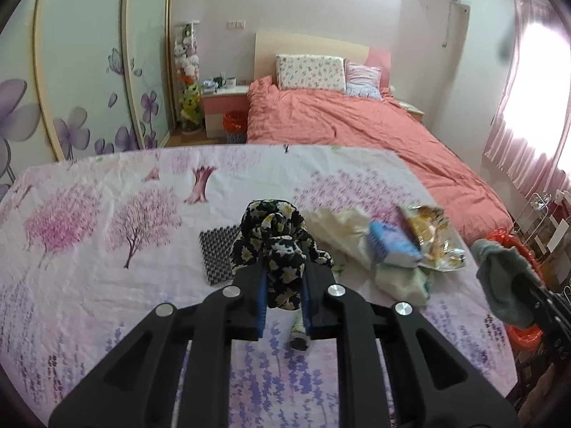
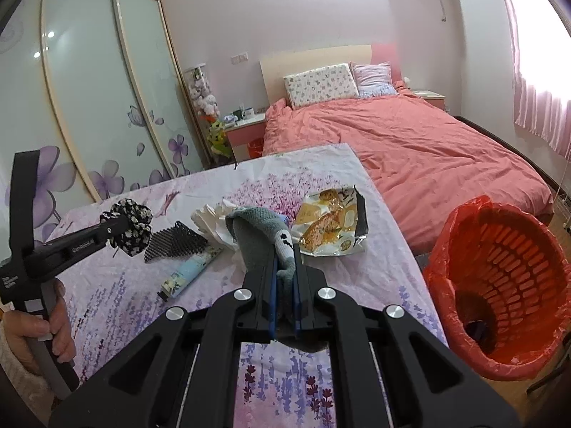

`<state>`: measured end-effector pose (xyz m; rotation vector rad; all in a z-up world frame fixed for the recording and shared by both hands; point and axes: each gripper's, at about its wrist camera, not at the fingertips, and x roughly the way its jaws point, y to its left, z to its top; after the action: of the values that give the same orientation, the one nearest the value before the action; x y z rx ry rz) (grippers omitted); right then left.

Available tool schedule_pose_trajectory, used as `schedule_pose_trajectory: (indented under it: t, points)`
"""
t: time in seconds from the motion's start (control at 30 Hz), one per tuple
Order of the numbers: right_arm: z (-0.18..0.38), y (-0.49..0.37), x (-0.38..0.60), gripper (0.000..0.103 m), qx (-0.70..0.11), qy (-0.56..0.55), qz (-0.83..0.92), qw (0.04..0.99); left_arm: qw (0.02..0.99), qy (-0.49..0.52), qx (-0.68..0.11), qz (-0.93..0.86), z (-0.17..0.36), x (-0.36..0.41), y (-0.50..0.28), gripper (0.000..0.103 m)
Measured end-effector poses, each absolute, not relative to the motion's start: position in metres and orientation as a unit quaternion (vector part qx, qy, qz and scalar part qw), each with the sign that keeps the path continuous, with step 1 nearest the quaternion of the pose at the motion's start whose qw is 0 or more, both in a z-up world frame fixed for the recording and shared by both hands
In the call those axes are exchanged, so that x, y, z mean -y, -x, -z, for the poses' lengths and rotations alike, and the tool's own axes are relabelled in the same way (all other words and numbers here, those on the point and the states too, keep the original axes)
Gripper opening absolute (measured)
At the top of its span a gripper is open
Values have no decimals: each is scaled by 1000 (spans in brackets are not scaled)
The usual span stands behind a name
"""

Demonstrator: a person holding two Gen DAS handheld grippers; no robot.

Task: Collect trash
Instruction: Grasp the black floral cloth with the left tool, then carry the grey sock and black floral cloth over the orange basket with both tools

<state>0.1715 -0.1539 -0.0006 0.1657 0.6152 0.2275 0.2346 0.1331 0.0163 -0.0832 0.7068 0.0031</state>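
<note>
The right gripper [image 2: 285,271] pinches a grey glove [image 2: 258,239] between closed fingers above the floral tablecloth [image 2: 117,285]. Just ahead lies a snack wrapper [image 2: 332,228]; to its right stands a red-lined basket [image 2: 499,285]. Far left, the left gripper [image 2: 117,230] clamps a floral scrunchie [image 2: 130,226].

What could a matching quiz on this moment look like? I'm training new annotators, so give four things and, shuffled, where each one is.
Things:
1. floral scrunchie
2. grey sock
3. snack wrapper
4. red bin

Places:
A. beside the table, on the right gripper's side
B. clamped in the left gripper
C. lying flat on the tablecloth
D. clamped in the right gripper

Pairs: 1-B, 2-D, 3-C, 4-A
</note>
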Motion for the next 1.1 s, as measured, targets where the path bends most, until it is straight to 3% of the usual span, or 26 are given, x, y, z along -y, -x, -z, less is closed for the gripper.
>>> schedule_pose_trajectory:
  t: [0.57,1.1]
  points:
    - [-17,-147,207,7,-263,-117,-65,956,946,4,-319,51,-56,-66,-203,16]
    - [-14,-138,275,7,-238,-145,18,960,935,-8,-314,162,-56,32,-194,16]
